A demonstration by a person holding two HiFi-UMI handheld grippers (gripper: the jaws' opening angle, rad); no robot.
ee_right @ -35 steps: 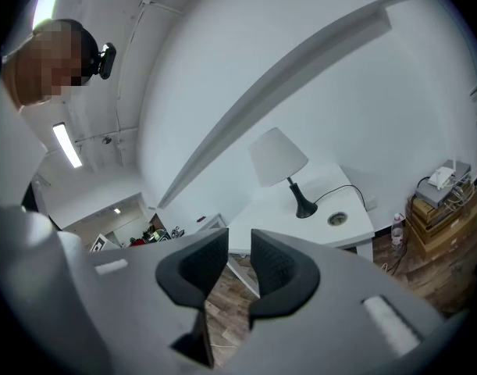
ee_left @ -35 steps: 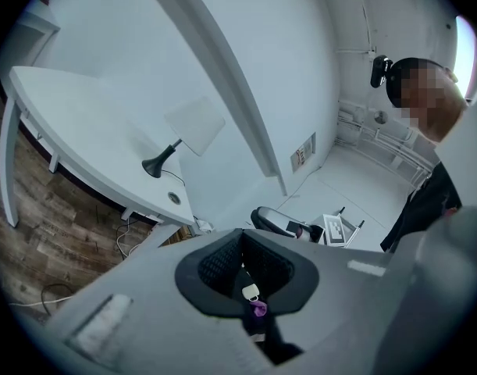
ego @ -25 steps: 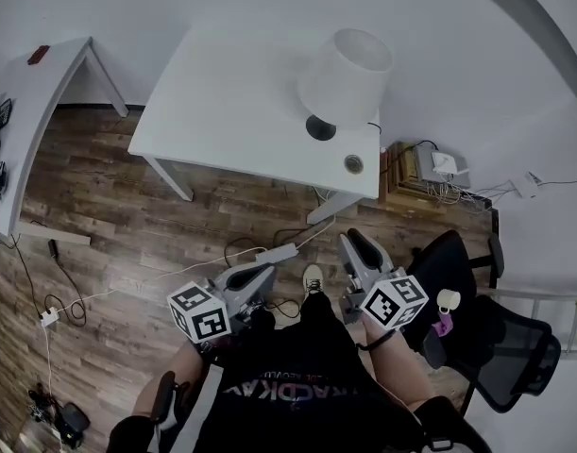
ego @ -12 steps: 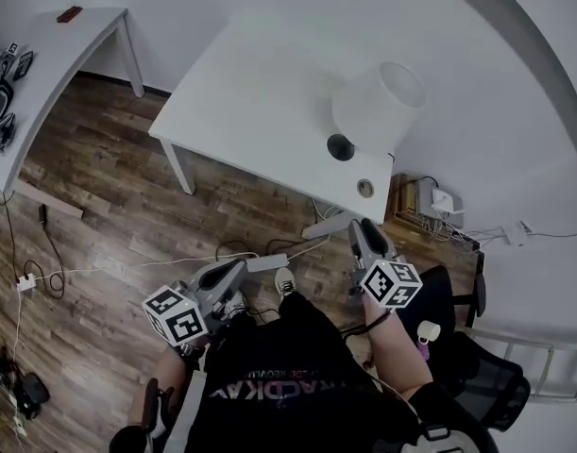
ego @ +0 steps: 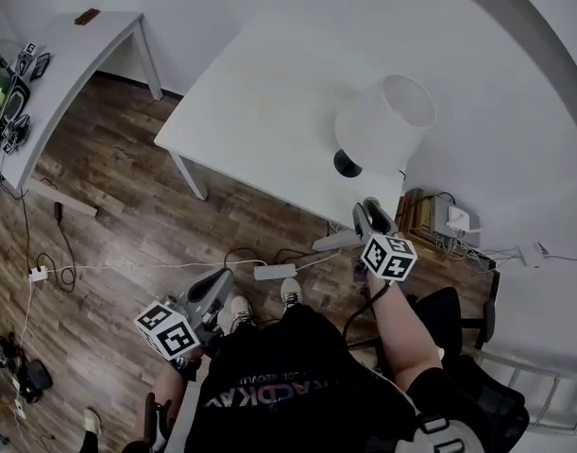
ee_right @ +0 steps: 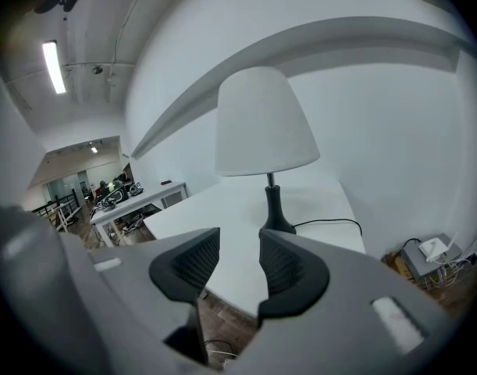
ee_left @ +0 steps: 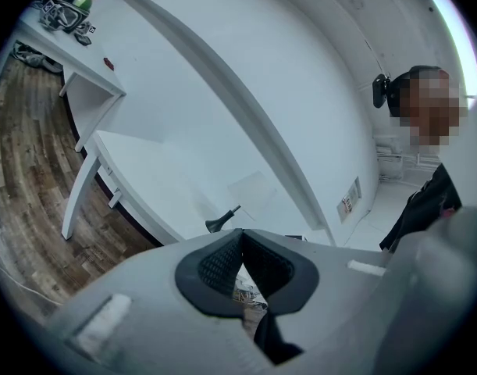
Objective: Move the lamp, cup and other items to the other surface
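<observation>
- The lamp (ego: 382, 121) stands by the near right corner of the table (ego: 260, 111). Its dark base is close to the right edge, and the white shade looms over it in the head view.
- A wide stretch of bare top runs from the lamp out to the table's left and far edges.
- The right gripper (ego: 371, 211) is at that near right corner, aimed at the lamp base. Its fingers are spread and have just been opening, and only table top and the base show through the gap.
- The left gripper (ego: 217, 283) hangs low over the wooden floor (ego: 109, 215), short of the table's near edge. Its fingers are pressed together at the tips, holding nothing.
- Open floor lies in front of the near edge, crossed by cables and a power strip (ego: 274, 272).
- A second table (ego: 71, 55) sits at upper left, well apart. The gear on its left end is cut off by the picture edge and too small to name.
- In the head view, the right gripper covers the near right corner itself.
- The lamp's cord (ee_right: 332, 223) runs from the base toward the right edge, its end out of sight.
- In the left gripper view the shade melts into the white wall, and only the base stands out.
</observation>
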